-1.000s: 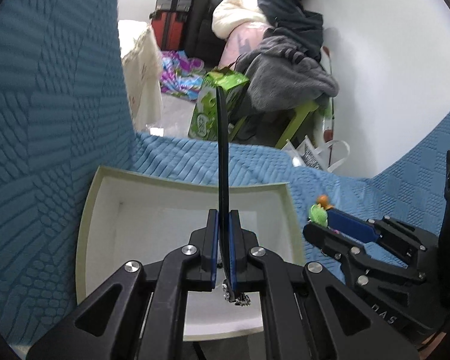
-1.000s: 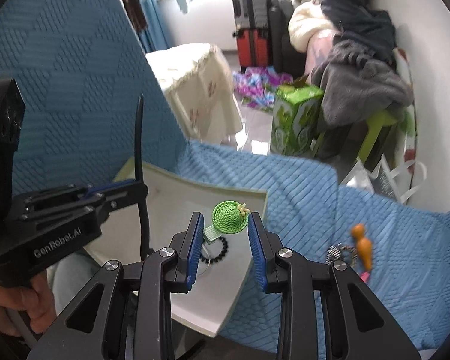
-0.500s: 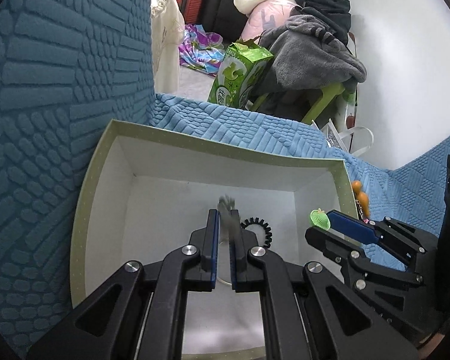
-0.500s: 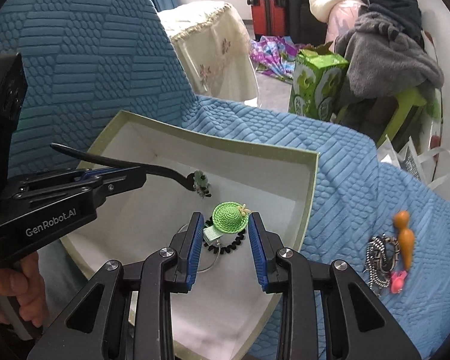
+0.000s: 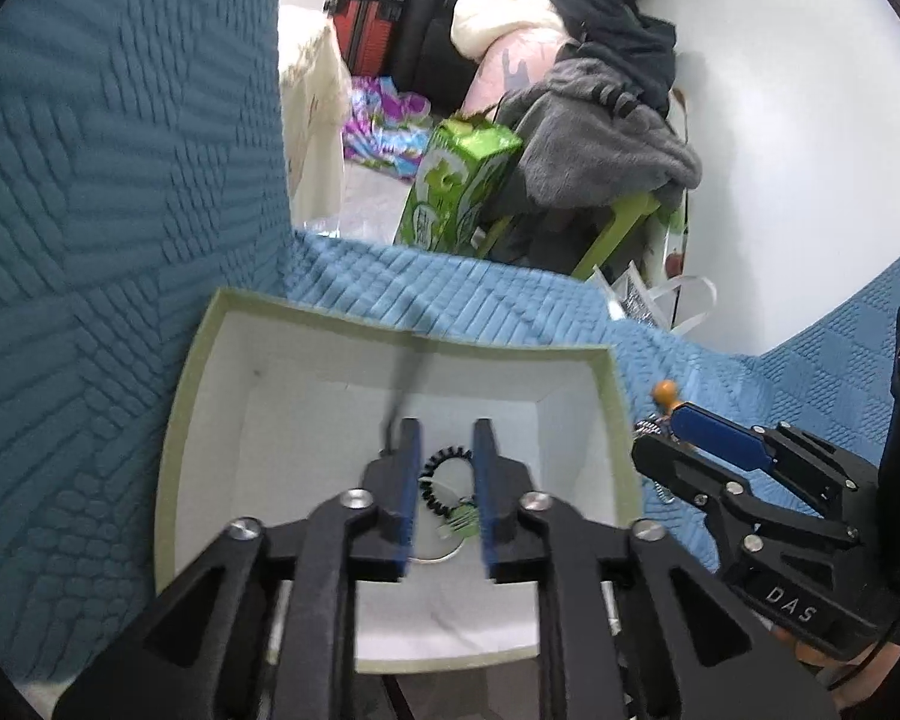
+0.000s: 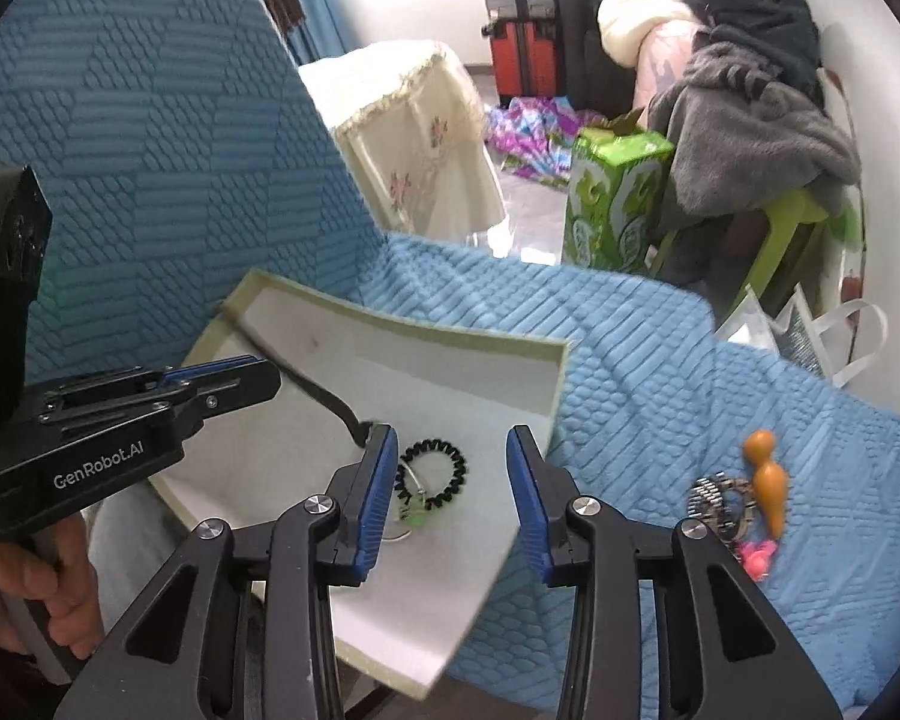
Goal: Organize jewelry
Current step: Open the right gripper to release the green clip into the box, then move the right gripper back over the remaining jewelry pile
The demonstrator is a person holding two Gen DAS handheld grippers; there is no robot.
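Both grippers over pale-green-rimmed white cardboard box (image 6: pixel 555 372) on blue quilted cover (image 6: pixel 660 360). Left gripper (image 5: pixel 447 450) jaws parted, empty; blurry black hair stick (image 6: pixel 306 378) beside it. Right gripper (image 6: pixel 453 462) wide open, empty. Black coiled hair tie (image 6: pixel 444 471) in box. Orange carrot-shaped clip (image 6: pixel 767 483), silver chain (image 6: pixel 720 504) on cover, right of box.

2 wrist fisheyes, both close above the same box

the left wrist view looks forward and down past the left claw (image 5: pixel 445 483) into the white box (image 5: pixel 612 396); the right wrist view sits just to its right, over the box's right edge (image 6: pixel 561 384), facing the same way. both share the box, the blue cover (image 6: pixel 660 360) and the cluttered room beyond.
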